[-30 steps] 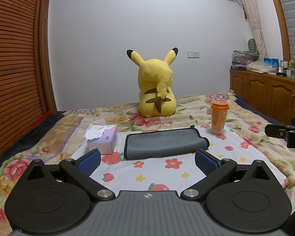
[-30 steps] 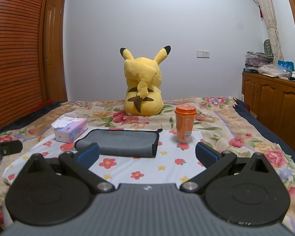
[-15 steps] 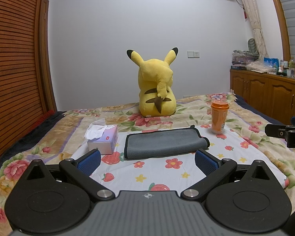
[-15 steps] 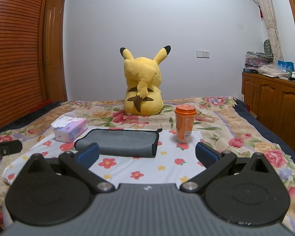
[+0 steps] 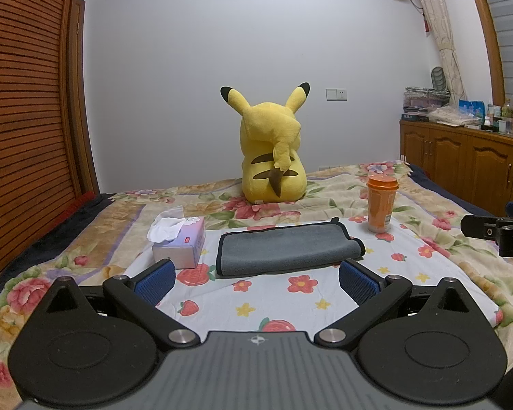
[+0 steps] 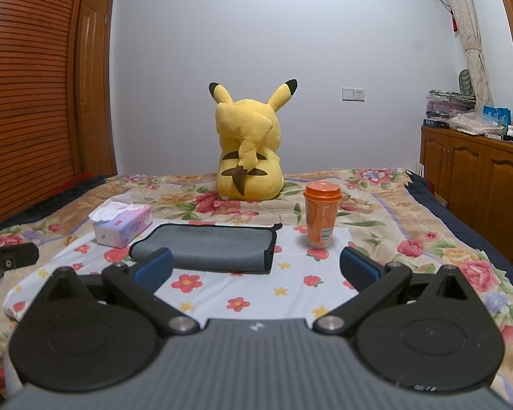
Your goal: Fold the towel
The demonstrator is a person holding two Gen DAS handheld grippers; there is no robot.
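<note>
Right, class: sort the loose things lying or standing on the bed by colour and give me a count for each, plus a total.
Yellow: 1, the Pikachu plush
Orange: 1, the lidded cup
Grey: 1, the folded towel
Pink and lilac: 1, the tissue box
Total: 4

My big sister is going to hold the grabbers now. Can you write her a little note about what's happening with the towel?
Left gripper: open, holding nothing, held back from the towel.
Right gripper: open, holding nothing, also held back.
The grey towel lies on the flowery sheet, already doubled over, with its folded edge on the right. The tissue box stands to its left and the orange cup to its right, both apart from it. The yellow plush sits behind.
Done: one fold, it seems.
Left: any further fold; neither gripper touches the towel.
</note>
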